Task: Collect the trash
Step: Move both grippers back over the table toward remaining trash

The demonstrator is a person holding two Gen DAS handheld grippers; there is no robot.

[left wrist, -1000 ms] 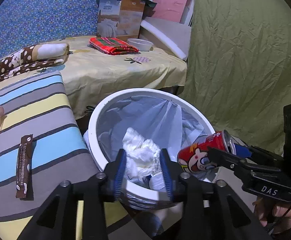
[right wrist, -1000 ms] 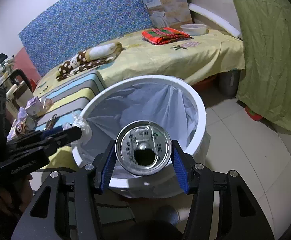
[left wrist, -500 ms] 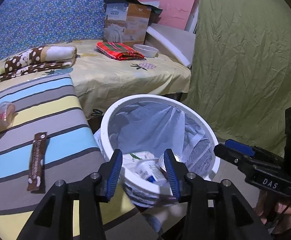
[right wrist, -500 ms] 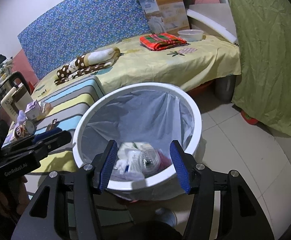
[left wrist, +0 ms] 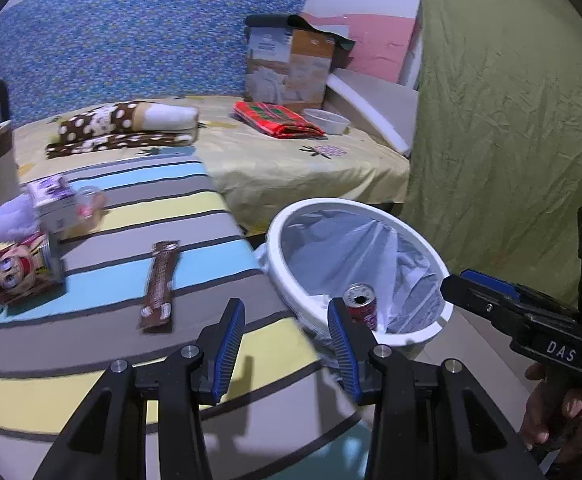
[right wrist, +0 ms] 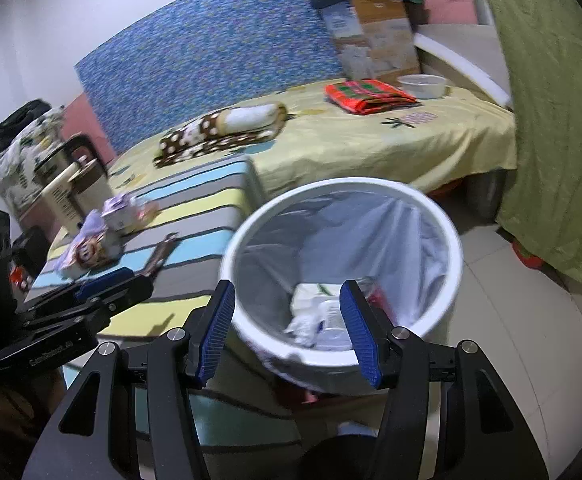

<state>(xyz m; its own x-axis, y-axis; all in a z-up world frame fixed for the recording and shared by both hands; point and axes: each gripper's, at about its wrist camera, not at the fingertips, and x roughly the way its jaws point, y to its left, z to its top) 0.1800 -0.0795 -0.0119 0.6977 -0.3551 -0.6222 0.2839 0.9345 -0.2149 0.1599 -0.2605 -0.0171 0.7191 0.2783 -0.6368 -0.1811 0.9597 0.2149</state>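
Observation:
A white bin (left wrist: 443, 312) with a clear liner stands on the floor beside a striped table (left wrist: 111, 340). A red can (left wrist: 361, 306) stands inside it with white paper trash (right wrist: 311, 316). My left gripper (left wrist: 287, 346) is open and empty over the table's right edge, just left of the bin. My right gripper (right wrist: 287, 332) is open and empty above the bin's near rim (right wrist: 447, 236). On the table lie a brown wrapper (left wrist: 161, 286), a cartoon-face can (left wrist: 19, 270), a small purple-white carton (left wrist: 49, 204) and crumpled white paper (left wrist: 11, 216).
A yellow-sheeted bed (left wrist: 291, 160) behind holds a dotted blanket (left wrist: 127, 126), a red plaid cloth (left wrist: 277, 120), a white bowl (left wrist: 327, 120) and a cardboard box (left wrist: 289, 68). A green curtain (left wrist: 511, 100) hangs right. A kettle (right wrist: 71, 176) stands at the table's far left.
The right gripper opened and dropped the red can into the bin; the left let its white paper fall in. Both grippers then drew back and swung left towards the table.

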